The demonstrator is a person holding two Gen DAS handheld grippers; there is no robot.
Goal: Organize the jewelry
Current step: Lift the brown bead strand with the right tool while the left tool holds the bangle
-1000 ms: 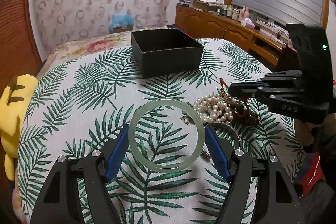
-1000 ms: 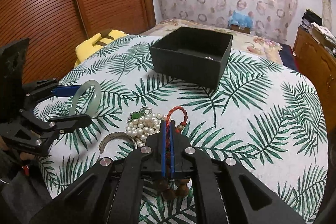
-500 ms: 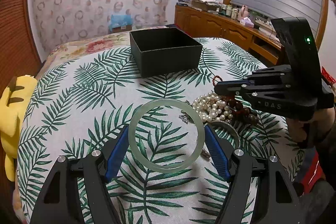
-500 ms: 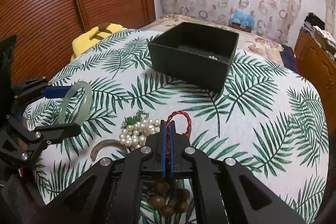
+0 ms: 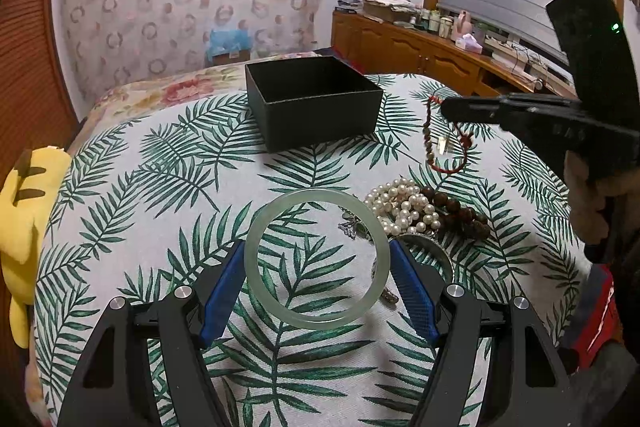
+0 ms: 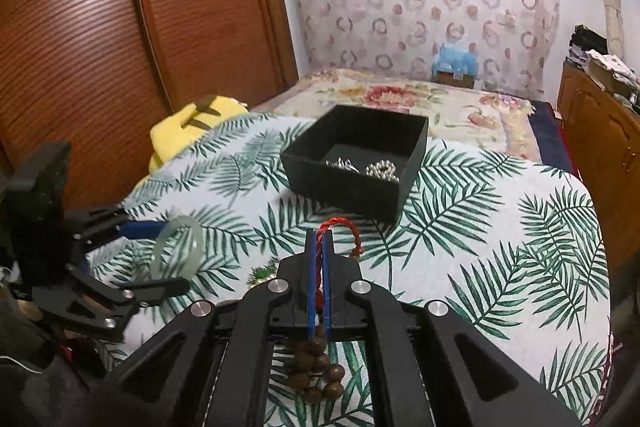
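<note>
1. Where the palm-leaf cloth covers it, the tabletop carries everything I see, with a yellow plush toy at its left edge
2. I see the black box standing open at the far side of the tabletop; from my right wrist camera some silver pieces lie inside it
3. My left gripper holds the pale green bangle flat between its blue fingers, one pressed against each side, raised above the cloth
4. My right gripper is clenched on the red-cord bead bracelet; the red loop sticks out past the tips and the brown beads hang in a bunch beneath, lifted clear of the tabletop, just right of the box in the left wrist view
5. I see a pile of pearl strands resting on the cloth just right of the bangle, touching a string of dark wooden beads
6. I can make out a small silver and green trinket beside the pearls, partly behind the bangle's rim
</note>
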